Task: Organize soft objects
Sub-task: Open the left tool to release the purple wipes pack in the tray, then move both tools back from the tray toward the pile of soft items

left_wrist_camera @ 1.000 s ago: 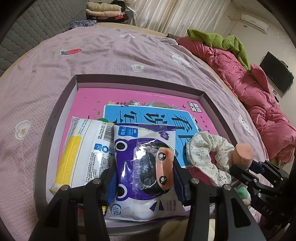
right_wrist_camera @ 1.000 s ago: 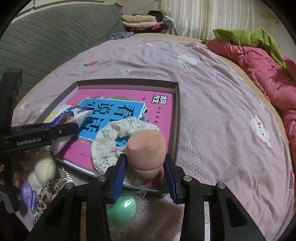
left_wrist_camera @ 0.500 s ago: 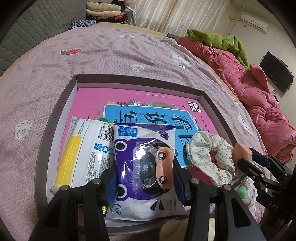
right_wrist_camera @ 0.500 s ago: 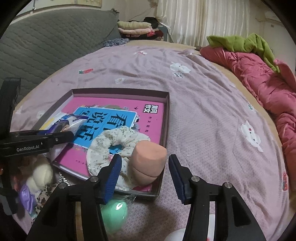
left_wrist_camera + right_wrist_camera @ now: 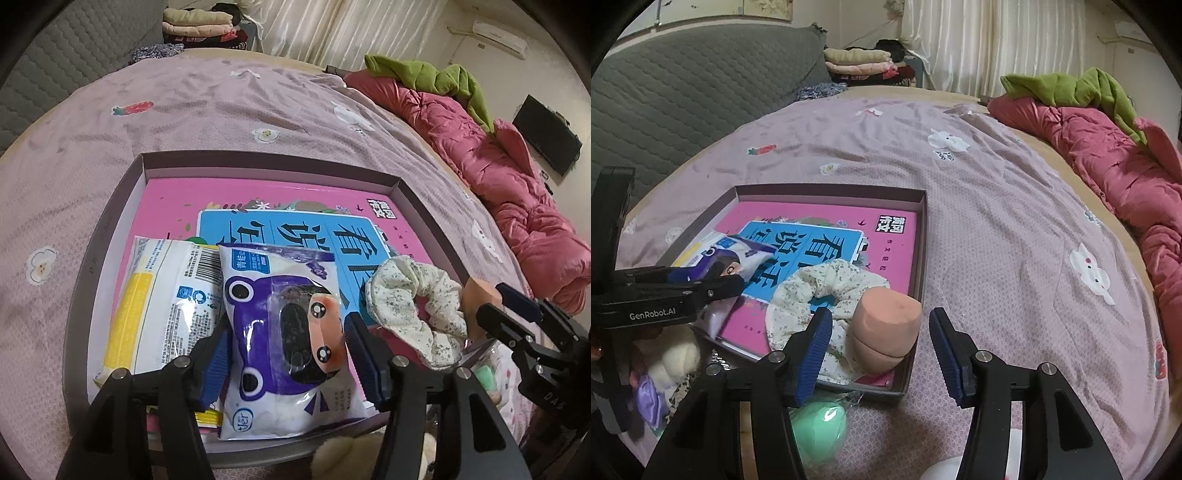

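1. From my left wrist view I see the left gripper [image 5: 290,354] straddling the purple frog pouch [image 5: 284,339]. Its jaws have just been opening; the blue pads now stand just off the pouch's edges, so the pouch is released and lies in the near part of the tray [image 5: 258,160], overlapping a white and yellow packet [image 5: 162,306].
2. Only my right wrist view shows the right gripper [image 5: 879,347] from behind. Its jaws have just been opening too, and the peach sponge [image 5: 886,330] sits between the pads with a gap on each side, free of them, in the tray's near right corner against the floral scrunchie [image 5: 820,291].
3. The right view alone shows a mint green sponge [image 5: 820,424] on the bedsheet [image 5: 997,221] just outside the tray's near wall, and a cream plush [image 5: 677,360] with a purple bow near the left gripper.
4. The left view alone shows a wall-mounted screen [image 5: 546,142] and an air conditioner [image 5: 498,35].
5. The tray's far half holds only the pink book [image 5: 177,206], and the sheet beyond the walls is open. A pink quilt [image 5: 1108,170] borders the right side.
6. I read "GenRobot.AI" on the left gripper in the right view, and "tJer" on the pouch. The book's large blue-panel characters appear upside down to me.
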A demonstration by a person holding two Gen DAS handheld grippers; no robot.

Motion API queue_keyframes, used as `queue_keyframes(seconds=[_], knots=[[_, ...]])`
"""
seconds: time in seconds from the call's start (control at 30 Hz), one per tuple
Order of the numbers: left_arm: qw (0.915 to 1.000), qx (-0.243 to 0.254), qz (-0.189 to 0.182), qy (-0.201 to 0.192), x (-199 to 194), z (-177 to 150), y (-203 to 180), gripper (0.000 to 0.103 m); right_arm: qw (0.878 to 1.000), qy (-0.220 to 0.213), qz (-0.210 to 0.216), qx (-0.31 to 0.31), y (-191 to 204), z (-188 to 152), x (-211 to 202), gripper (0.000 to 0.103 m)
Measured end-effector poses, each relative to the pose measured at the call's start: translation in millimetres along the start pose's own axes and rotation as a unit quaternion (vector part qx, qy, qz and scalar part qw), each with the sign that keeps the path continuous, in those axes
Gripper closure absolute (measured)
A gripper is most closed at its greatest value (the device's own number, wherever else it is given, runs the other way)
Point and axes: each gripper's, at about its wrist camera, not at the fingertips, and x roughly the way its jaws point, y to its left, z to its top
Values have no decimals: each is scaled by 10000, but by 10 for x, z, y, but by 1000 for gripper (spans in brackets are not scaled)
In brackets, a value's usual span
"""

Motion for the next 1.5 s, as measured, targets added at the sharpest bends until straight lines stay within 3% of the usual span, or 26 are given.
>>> queue_keyframes(seconds=[0.5, 1.03, 1.37, 1.5], knots=[[9997, -140, -167, -126, -136, 74, 62, 43, 10000, -26, 28, 44, -12, 5, -13, 42], [9985, -149, -246, -462, -417, 114, 150, 39, 9994, -341, 69, -41, 2, 24, -126, 41], [9973, -110, 20, -724, -608, 93, 213, 38, 9987, -503, 95, -7, -19, 29, -181, 40], [9964, -141, 51, -831, -679, 80, 247, 38, 9979, -622, 165, 16, -15, 35, -227, 32]])
